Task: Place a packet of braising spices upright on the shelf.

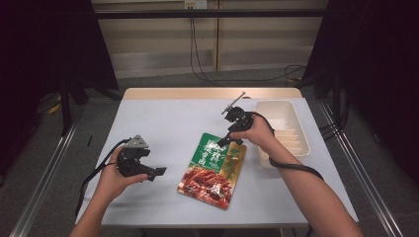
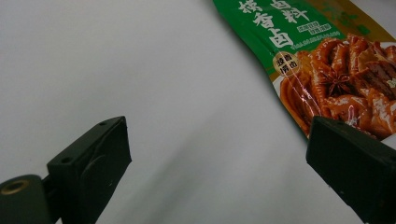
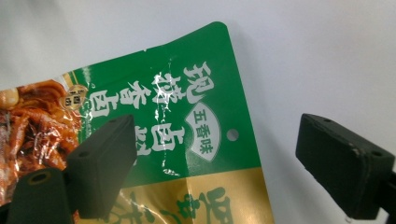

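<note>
A flat snack pouch [image 1: 212,170], green and gold at its top and printed with red braised meat below, lies on the white table [image 1: 163,118] near the middle. My right gripper [image 1: 223,142] hovers open over the pouch's top edge; in the right gripper view the green header [image 3: 187,112] lies between and below the wide-apart jaws. My left gripper [image 1: 157,173] is held open above bare table, left of the pouch. In the left gripper view the pouch [image 2: 327,60] lies beyond the right jaw, apart from it.
A white plastic tray [image 1: 282,126] stands at the table's right side, behind my right hand. Cables trail from both grippers. Black curtains and metal rails flank the table; the far edge is a wooden strip [image 1: 212,93].
</note>
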The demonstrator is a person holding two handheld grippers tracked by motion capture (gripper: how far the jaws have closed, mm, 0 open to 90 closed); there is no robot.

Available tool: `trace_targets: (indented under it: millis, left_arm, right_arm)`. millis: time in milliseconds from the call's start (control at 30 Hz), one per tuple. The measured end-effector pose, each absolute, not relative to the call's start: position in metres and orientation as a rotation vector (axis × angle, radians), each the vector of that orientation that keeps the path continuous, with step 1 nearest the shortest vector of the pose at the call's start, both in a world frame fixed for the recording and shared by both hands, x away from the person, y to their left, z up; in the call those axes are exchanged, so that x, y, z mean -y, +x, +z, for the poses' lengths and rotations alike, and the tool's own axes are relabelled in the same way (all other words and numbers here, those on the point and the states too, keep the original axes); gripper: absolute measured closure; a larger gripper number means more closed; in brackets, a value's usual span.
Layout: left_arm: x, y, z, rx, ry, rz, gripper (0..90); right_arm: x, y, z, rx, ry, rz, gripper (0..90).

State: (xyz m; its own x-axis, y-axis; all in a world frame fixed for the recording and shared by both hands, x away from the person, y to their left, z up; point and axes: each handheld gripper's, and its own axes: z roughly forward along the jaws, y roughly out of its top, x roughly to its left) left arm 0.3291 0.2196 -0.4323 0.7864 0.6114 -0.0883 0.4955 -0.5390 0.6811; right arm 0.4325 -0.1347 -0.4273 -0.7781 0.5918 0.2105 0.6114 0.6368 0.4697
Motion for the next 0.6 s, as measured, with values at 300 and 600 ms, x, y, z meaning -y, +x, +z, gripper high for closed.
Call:
trace_targets:
  millis: [300,600]
  left_arm:
    - [-0.2196,0.3290,-0.4322,-0.817,2.252,0.209,6.3]
    - [-0.2202,0.3291,-0.4314,-0.802,2.239,0.211,6.3]
  right_arm:
    - [0.1284,0.4397,-0.4361,2.837,-0.986,-0.748,13.2]
    - [0.1254,0.4437,-0.4393,2.841,-0.933,-0.728,19.7]
